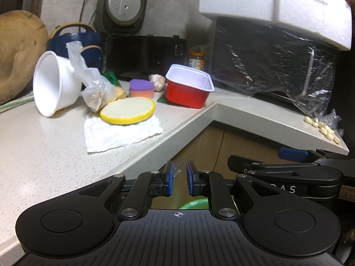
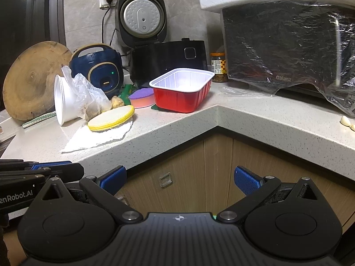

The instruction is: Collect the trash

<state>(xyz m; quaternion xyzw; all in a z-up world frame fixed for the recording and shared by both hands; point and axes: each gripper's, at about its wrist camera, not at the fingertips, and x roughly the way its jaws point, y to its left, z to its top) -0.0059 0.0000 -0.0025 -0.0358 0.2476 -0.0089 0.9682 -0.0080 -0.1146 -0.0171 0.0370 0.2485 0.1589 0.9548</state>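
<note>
Near the counter's (image 2: 177, 119) inner corner sits the red tray (image 2: 182, 93), with napkin (image 2: 97, 136), foam bowl (image 2: 63, 99) and plastic bag (image 2: 88, 97) leftward; left gripper (image 1: 179, 179) narrowly parted, empty; right gripper (image 2: 179, 180) spread wide, empty.

We look from both wrists, low before the counter (image 1: 55, 155) corner, facing its clutter. Both views share the red tray (image 2: 184, 95), mid-frame.

On the counter (image 2: 177, 122), a napkin (image 2: 97, 138) lies near the front edge with a round pad (image 2: 111, 118) on its rear part. Behind the pad sit a tipped cup (image 2: 63, 99) and a plastic bag (image 2: 88, 97). To the right stands a tray (image 2: 183, 90), near the inner corner, a sponge (image 2: 142, 97) just to its left.
</note>
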